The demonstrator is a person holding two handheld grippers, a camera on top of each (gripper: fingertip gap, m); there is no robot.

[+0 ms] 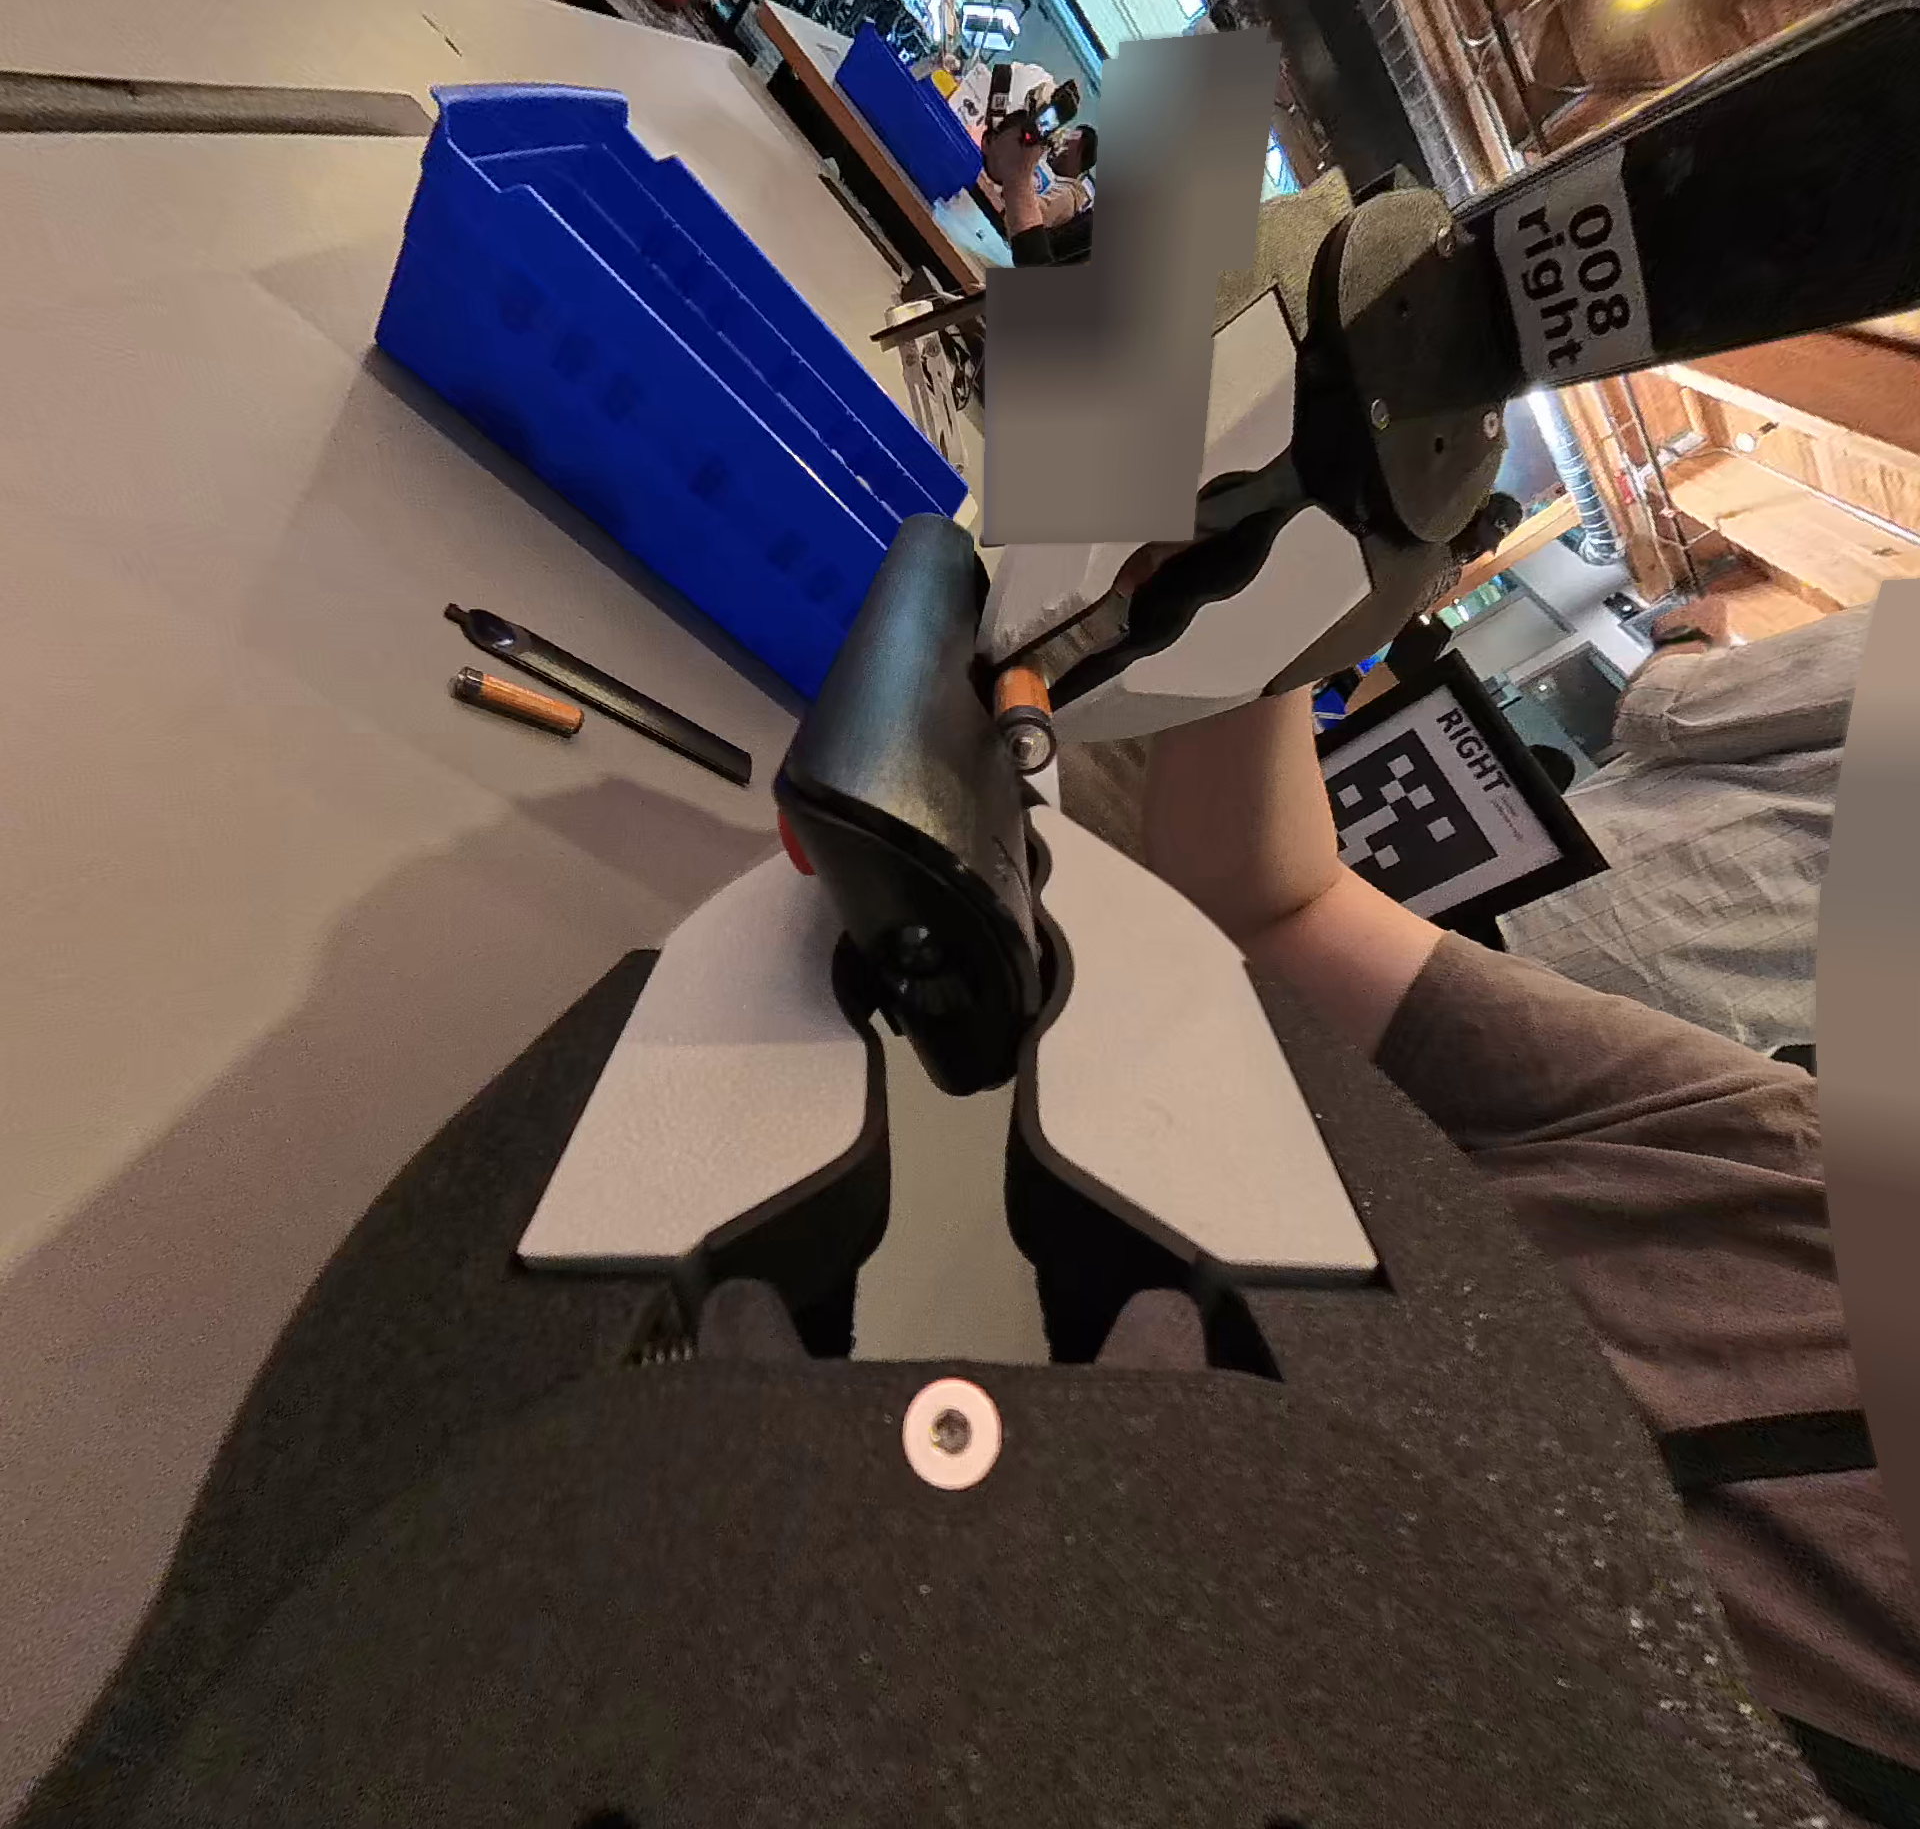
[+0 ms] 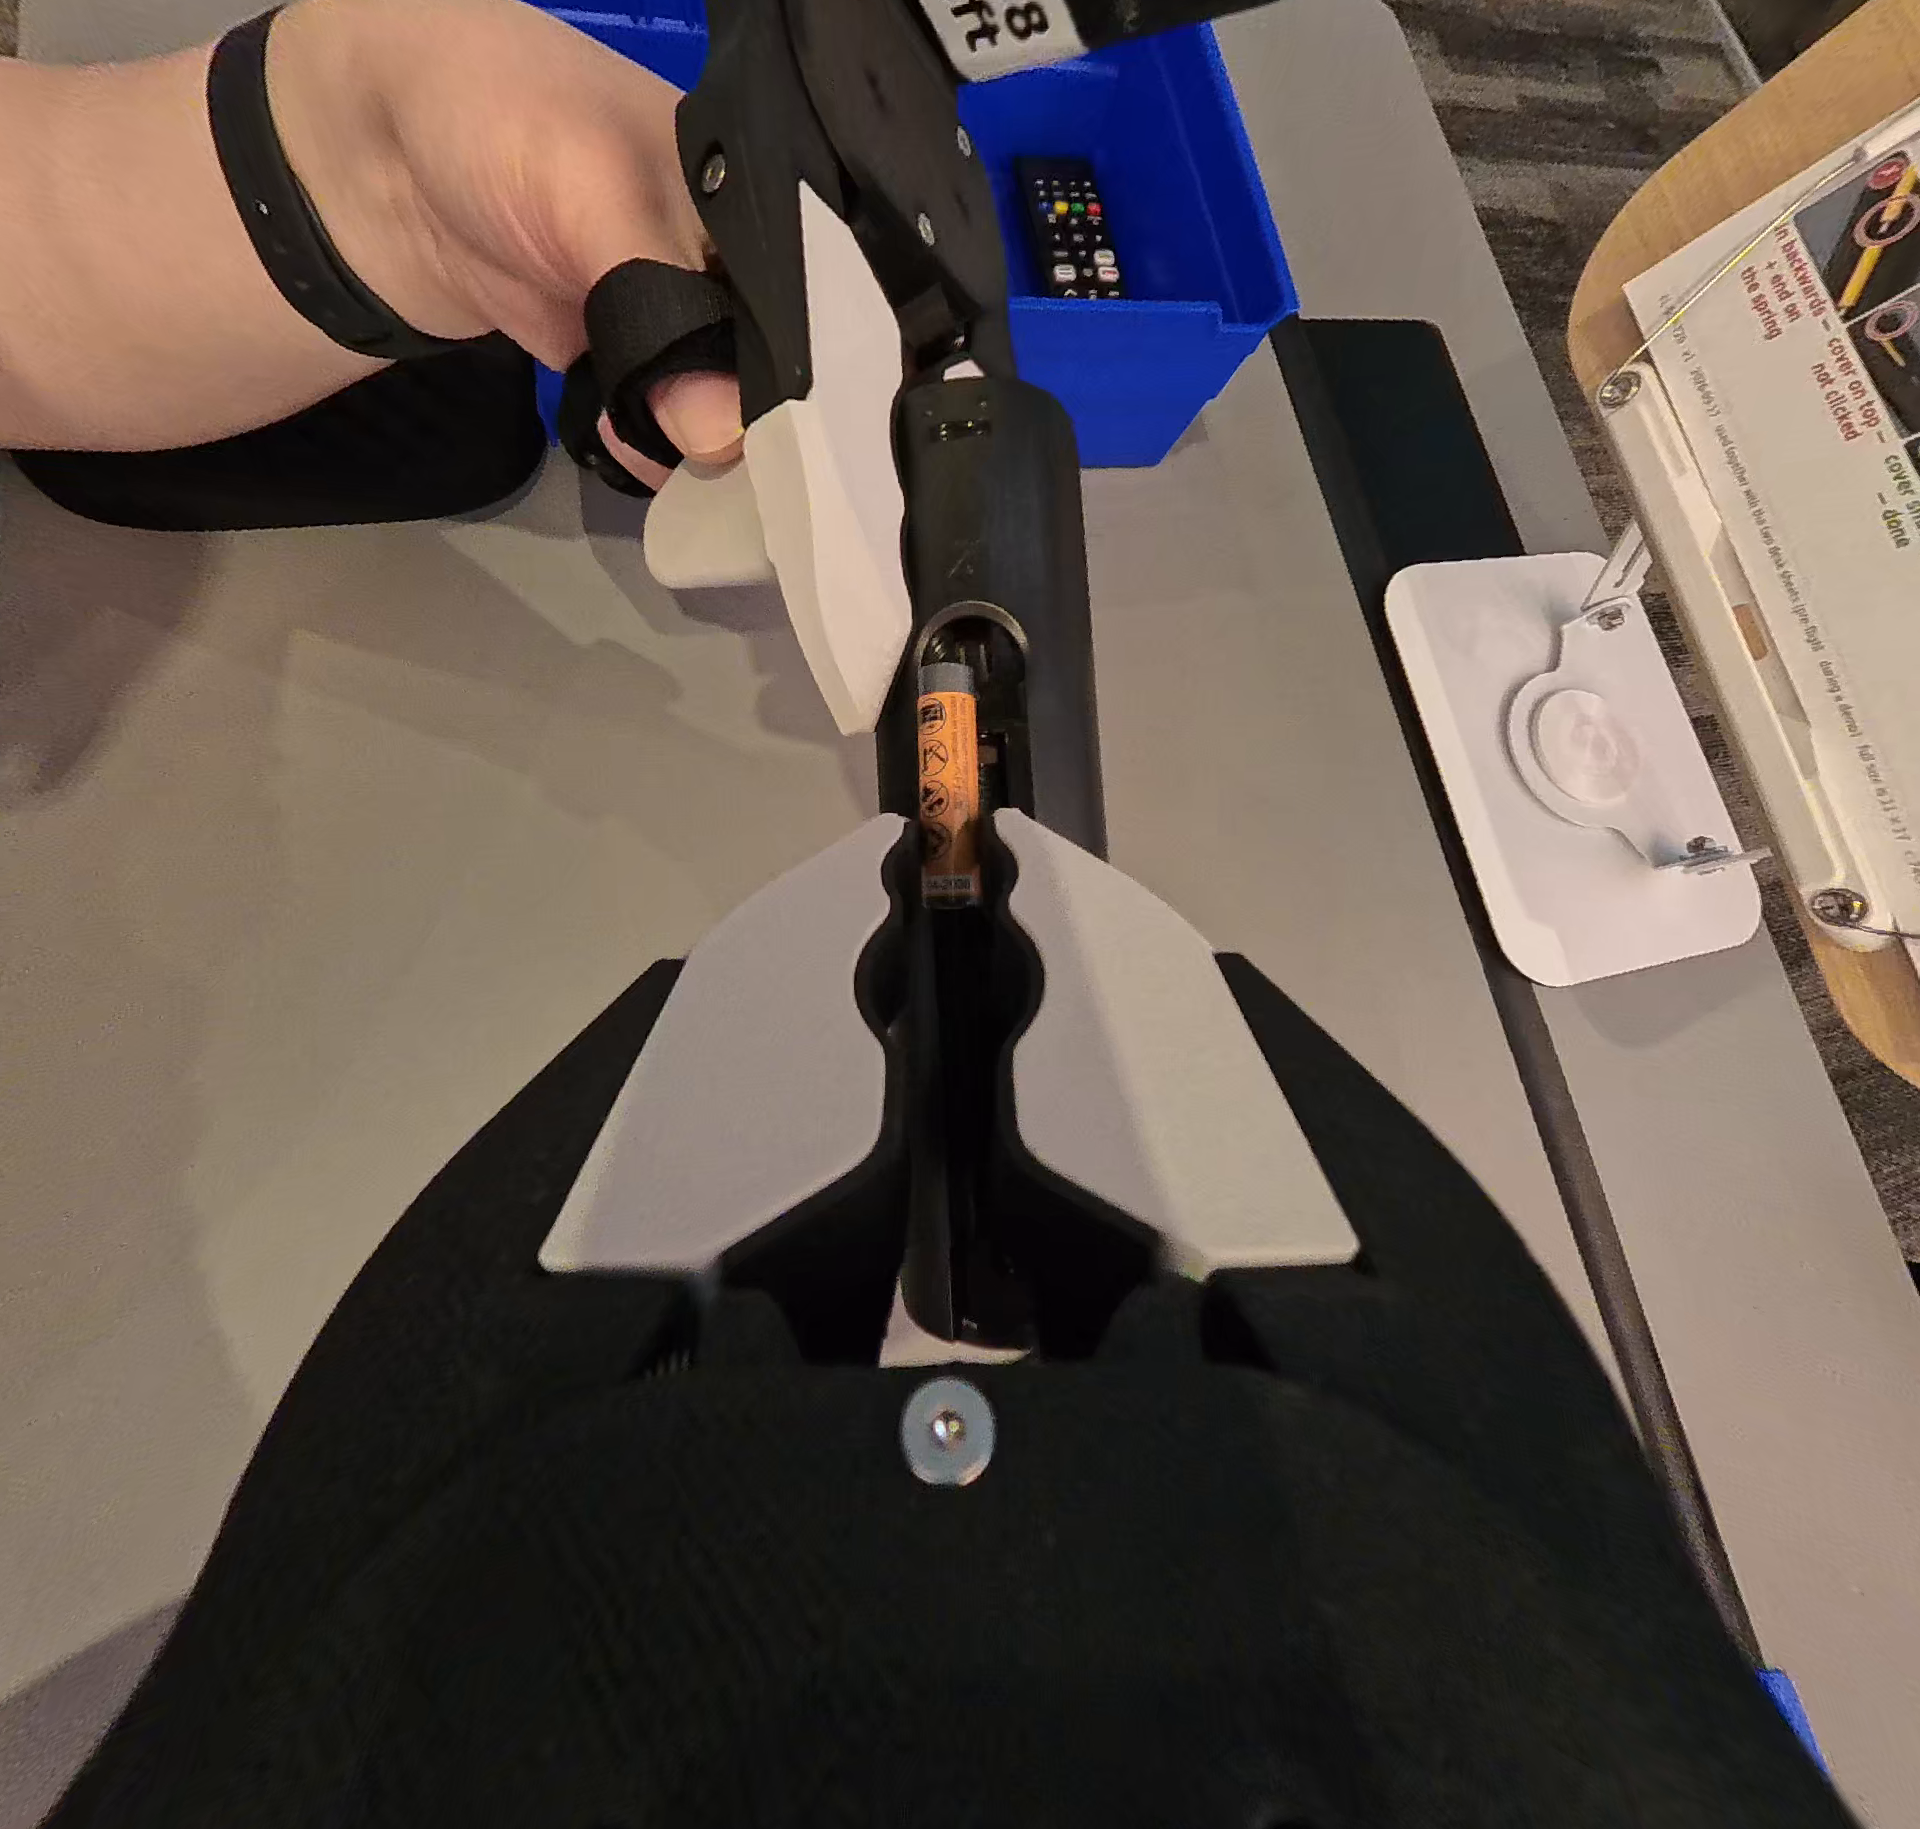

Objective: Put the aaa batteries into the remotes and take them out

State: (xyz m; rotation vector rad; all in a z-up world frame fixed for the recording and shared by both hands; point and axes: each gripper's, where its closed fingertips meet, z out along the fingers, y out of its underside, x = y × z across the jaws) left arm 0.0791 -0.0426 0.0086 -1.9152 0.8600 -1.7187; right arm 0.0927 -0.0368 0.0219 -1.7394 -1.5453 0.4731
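Note:
My left gripper [image 1: 935,880] is shut on one end of a black remote [image 1: 899,699] and holds it above the grey table, back side up. My right gripper [image 2: 951,823] is shut on an orange AAA battery [image 2: 948,740] and holds it lengthwise in the open battery compartment of the remote [image 2: 997,512]. In the left wrist view the right gripper [image 1: 1049,699] presses this battery [image 1: 1023,714] against the remote's side. A second orange battery [image 1: 516,701] lies on the table beside the long black battery cover [image 1: 603,693].
A blue bin [image 1: 644,345] stands behind the remote; it holds another black remote [image 2: 1070,226] with coloured buttons. A white stand base [image 2: 1569,761] sits at the right table edge, beside a wooden board with a printed sheet [image 2: 1818,429]. The person's hand [image 2: 416,221] grips the left tool.

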